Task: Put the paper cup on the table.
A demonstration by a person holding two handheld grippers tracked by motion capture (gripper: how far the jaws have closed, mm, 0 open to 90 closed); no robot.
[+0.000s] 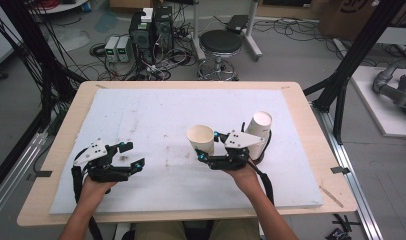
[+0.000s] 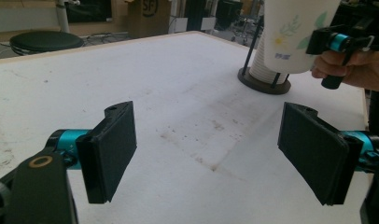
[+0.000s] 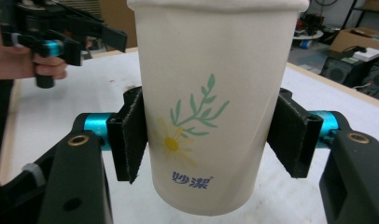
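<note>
A white paper cup with a printed flower and green sprig is held upright just above the white board, at the middle right. My right gripper is shut on it, with a pad pressing each side. Just right of it, a stack of like cups stands in a dark round wire holder. My left gripper rests at the left front of the board, open, with nothing between its jaws. From there the held cup hangs in front of the stack.
The white board covers most of the wooden table; it bears faint brown stains in the middle. Beyond the far edge a black stool and computer cases with cables stand on the floor. Black frame posts flank the table.
</note>
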